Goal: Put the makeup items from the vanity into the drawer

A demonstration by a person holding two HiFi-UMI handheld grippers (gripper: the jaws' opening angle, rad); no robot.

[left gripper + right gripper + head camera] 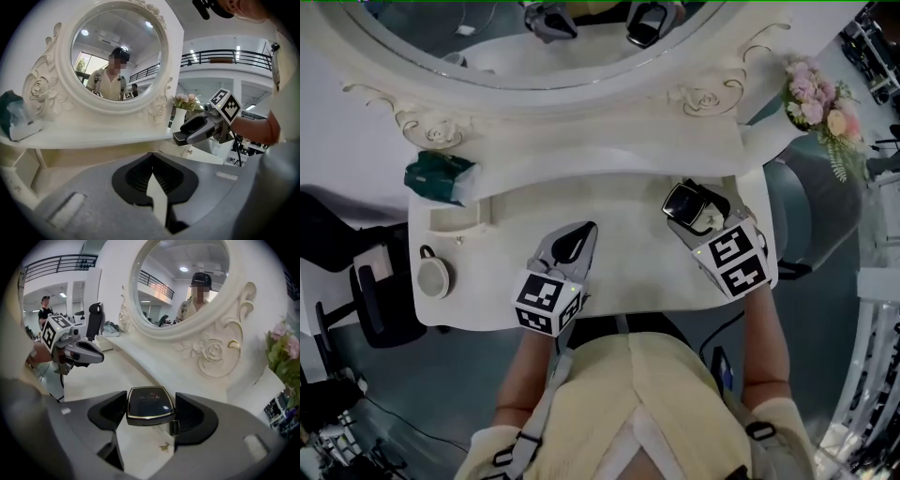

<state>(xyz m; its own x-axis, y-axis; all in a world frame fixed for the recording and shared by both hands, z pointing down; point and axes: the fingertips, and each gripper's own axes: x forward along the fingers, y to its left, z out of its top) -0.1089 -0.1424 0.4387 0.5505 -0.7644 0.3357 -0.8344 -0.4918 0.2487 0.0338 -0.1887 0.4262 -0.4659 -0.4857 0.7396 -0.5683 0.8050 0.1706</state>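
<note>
Our right hand-held gripper (151, 417) clamps the compact (149, 404) by the counter's (623, 197) right edge; left hand-held gripper (152, 172) closed, empty, nr front edge. We should keep it level, grip firm, to drawer.

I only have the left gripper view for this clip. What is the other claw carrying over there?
Observer: The right gripper view shows the right claw shut on a black compact with a gold edge.
Reviewer: Anything else lying on the vanity top?
Observer: In the head view, a round white item with a small loop sits near the left edge of the vanity.
</note>
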